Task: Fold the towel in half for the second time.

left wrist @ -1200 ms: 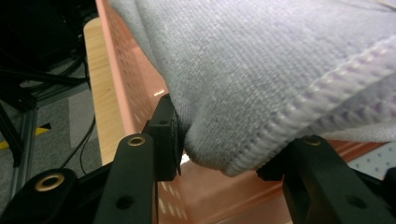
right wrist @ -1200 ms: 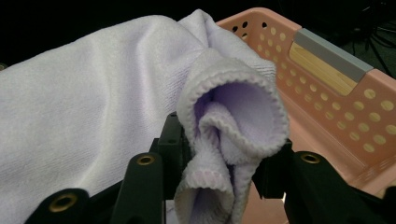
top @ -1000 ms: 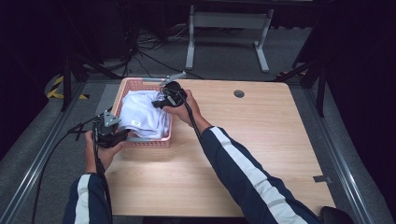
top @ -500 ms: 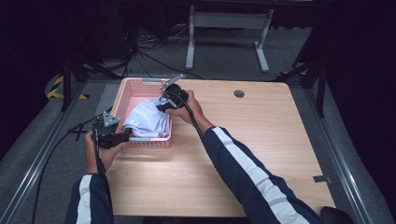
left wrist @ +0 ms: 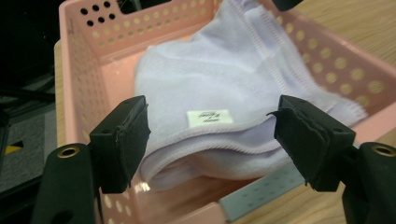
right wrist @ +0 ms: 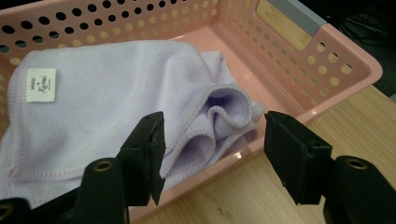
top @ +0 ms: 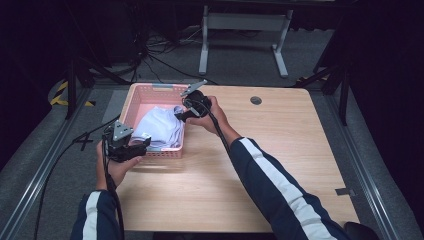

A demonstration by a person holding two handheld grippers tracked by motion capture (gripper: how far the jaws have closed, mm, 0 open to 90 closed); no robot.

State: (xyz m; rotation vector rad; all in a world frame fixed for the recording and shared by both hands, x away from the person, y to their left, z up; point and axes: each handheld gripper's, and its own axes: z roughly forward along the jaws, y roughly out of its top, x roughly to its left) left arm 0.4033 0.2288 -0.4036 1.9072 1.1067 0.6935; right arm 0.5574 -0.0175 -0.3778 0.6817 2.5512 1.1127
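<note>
Lilac cloth (top: 159, 128) lies folded inside the pink basket (top: 150, 91) at the desk's (top: 280, 165) far-left corner; left gripper (top: 142, 143) at the basket's near rim, right gripper (top: 181, 113) at its right rim; both jaws just opened, gaping, pads off the cloth; desk right of basket bare; white tag (left wrist: 209, 116) print unreadable.

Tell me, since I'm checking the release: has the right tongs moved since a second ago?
Yes. The right tongs, jaws just opening and empty, backed off the cloth toward the basket's right rim.
</note>
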